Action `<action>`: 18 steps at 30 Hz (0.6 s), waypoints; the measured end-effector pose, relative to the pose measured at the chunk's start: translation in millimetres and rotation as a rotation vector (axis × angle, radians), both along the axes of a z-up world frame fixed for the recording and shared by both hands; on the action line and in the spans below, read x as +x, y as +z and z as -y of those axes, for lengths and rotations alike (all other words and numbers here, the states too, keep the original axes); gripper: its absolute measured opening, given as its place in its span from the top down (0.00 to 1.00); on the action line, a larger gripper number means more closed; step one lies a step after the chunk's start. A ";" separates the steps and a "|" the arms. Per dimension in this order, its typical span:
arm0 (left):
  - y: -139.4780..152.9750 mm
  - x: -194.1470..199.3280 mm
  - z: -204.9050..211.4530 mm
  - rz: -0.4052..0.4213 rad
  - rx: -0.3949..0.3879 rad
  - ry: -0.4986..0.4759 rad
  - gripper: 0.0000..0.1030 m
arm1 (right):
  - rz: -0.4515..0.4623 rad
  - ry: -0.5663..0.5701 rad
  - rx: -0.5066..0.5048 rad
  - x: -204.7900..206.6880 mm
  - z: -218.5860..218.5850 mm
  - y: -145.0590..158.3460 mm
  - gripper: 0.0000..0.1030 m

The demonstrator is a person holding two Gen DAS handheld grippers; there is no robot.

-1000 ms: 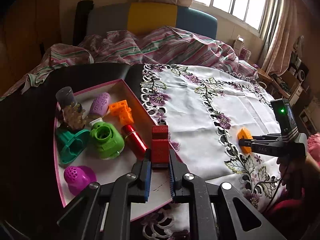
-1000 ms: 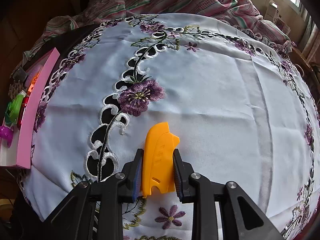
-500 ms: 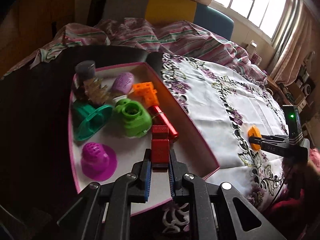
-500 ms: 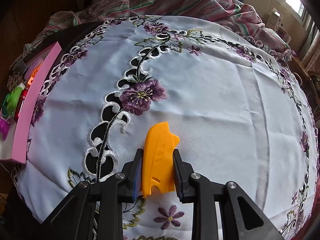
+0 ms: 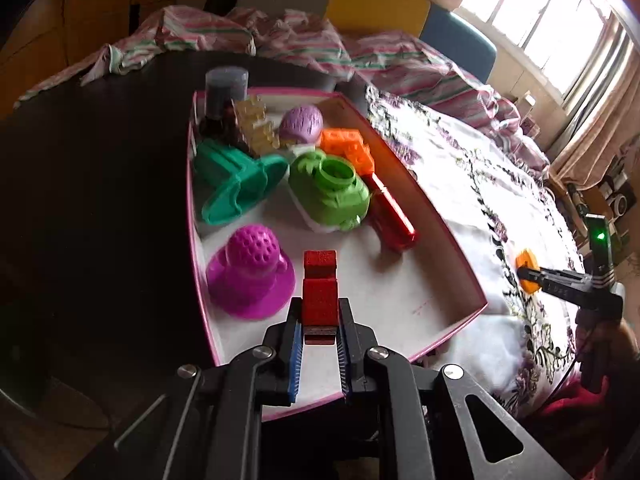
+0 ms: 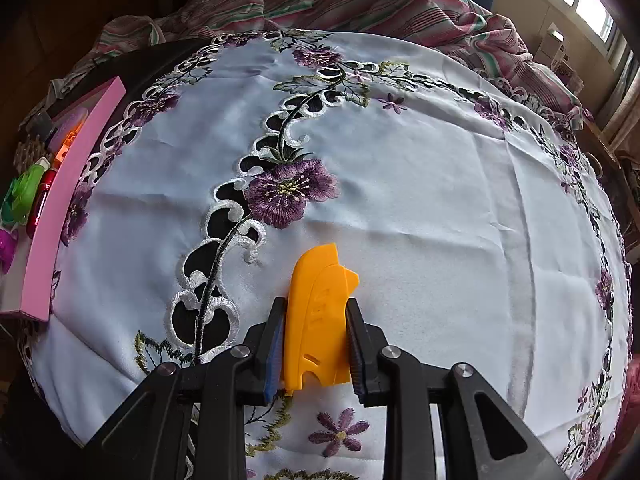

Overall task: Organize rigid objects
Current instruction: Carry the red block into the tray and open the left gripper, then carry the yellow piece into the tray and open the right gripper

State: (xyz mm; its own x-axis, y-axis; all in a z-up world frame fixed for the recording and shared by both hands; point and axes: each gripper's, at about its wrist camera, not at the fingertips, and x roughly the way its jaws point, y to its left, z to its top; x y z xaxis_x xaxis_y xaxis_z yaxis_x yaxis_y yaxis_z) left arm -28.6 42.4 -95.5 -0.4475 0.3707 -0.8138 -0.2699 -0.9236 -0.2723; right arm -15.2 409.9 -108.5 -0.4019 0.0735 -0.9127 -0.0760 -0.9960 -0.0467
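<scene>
Left tool (image 5: pixel 319 314) now over pink tray (image 5: pixel 456 248), clamping red block (image 5: pixel 319 296), magenta strainer (image 5: pixel 250 280) beside, right tool (image 6: pixel 316 340) gripping yellow piece (image 6: pixel 318 316).

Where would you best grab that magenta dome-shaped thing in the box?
Probably by its bumpy dome, from above. The magenta piece sits upright on a wide flat brim on the pink box floor, so the brim gives little to pinch, while the narrower dome stands clear of the teal piece behind.

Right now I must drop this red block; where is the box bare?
Bare floor lies in the pink box's near corner, between the magenta cup, red tube and rim. Behind, around the green piece, it is crowded.
</scene>
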 end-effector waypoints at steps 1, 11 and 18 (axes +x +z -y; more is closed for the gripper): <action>-1.7 -0.4 0.6 -0.002 -0.015 0.009 0.84 | 0.000 0.000 -0.001 -0.1 -0.1 0.1 0.74; 9.1 7.3 -1.1 -0.103 -0.094 0.010 0.80 | 0.001 0.002 0.009 0.0 1.2 0.1 0.74; 23.0 9.6 -1.0 -0.164 -0.147 0.033 0.77 | 0.000 0.005 0.023 0.3 2.7 -0.1 0.74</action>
